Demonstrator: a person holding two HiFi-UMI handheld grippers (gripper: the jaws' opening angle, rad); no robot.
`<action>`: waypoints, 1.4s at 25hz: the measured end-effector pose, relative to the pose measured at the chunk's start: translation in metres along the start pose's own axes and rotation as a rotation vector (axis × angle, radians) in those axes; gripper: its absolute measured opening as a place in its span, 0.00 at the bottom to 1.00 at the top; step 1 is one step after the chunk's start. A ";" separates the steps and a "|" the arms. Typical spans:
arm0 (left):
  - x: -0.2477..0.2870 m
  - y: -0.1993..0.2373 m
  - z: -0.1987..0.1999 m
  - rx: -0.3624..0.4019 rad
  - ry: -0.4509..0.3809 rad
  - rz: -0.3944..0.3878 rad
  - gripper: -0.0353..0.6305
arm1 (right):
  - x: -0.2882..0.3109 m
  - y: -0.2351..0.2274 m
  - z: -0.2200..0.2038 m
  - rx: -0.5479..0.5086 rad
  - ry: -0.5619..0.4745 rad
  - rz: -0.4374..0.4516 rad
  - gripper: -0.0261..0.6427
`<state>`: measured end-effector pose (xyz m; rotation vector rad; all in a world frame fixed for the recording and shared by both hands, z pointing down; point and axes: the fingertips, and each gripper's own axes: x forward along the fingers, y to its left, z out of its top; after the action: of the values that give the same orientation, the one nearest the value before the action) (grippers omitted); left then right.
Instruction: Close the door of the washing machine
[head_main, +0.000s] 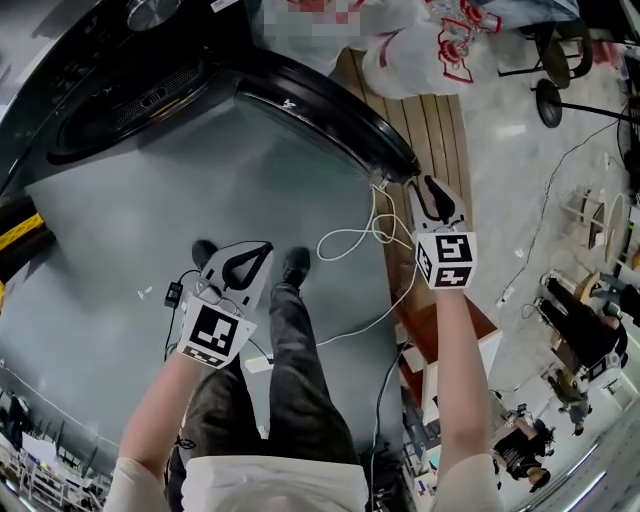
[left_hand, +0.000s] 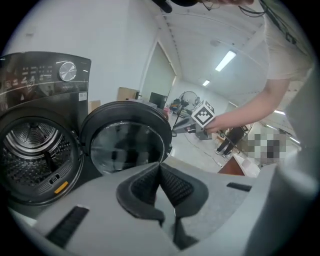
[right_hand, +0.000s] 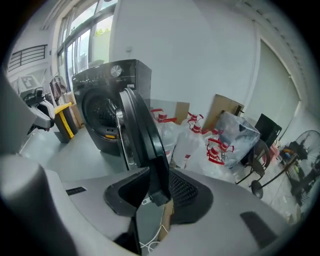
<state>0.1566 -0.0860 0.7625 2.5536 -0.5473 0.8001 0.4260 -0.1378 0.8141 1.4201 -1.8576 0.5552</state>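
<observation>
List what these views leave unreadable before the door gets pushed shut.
- Contact: in the right gripper view the door stands edge-on between the open jaws of the right tool, overlapping its pads; touch unclear.
- Print on the control panel: left gripper view, too small.
- Inside of the drum: left gripper view, cut by the left edge.
- Top of the washing machine: head view, cut by the top edge.

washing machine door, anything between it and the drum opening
Nothing visible stands between the door and the drum opening. The door's free edge sits between the open jaws of the right gripper.
</observation>
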 end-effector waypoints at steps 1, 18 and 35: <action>0.002 0.000 -0.003 -0.001 0.002 0.003 0.06 | 0.004 -0.002 -0.004 -0.021 0.011 0.007 0.24; -0.007 0.018 -0.017 -0.047 0.012 0.095 0.06 | 0.023 0.011 -0.005 -0.153 0.058 0.099 0.22; -0.042 0.005 -0.035 -0.094 -0.015 0.161 0.06 | -0.009 0.115 -0.031 -0.153 0.079 0.224 0.19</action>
<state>0.1067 -0.0631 0.7648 2.4549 -0.7842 0.7906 0.3266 -0.0755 0.8379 1.0836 -1.9637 0.5560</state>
